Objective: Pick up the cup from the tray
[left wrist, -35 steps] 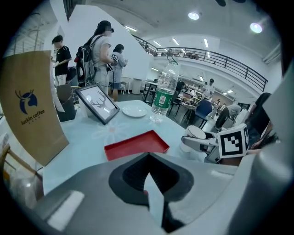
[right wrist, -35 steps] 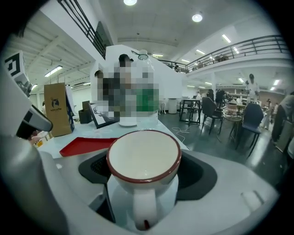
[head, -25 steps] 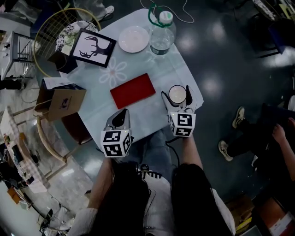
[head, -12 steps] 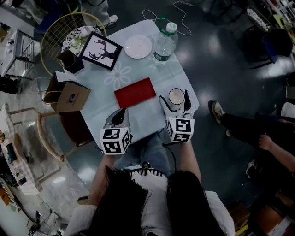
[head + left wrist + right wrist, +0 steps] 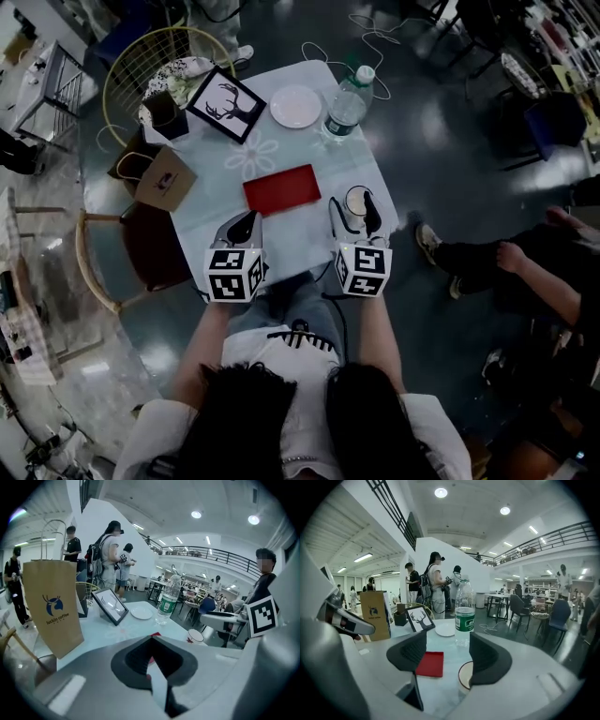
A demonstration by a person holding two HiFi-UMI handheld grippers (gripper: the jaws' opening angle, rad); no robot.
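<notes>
A white cup stands on the pale table, to the right of the empty red tray. My right gripper is open, one finger on each side of the cup. In the right gripper view the cup's rim shows low between the jaws, partly behind the right one, with the tray to its left. My left gripper hovers at the table's near edge, shut on nothing. From the left gripper view the cup appears off to the right.
At the table's far end stand a water bottle, a white plate, a framed deer picture and a dark box. A brown paper bag sits at the left edge. Chairs stand left; a seated person's legs are right.
The head view has pulled back, so the table looks smaller. Both grippers keep their places by the table; the right one stays around the cup. The legs at right shifted.
</notes>
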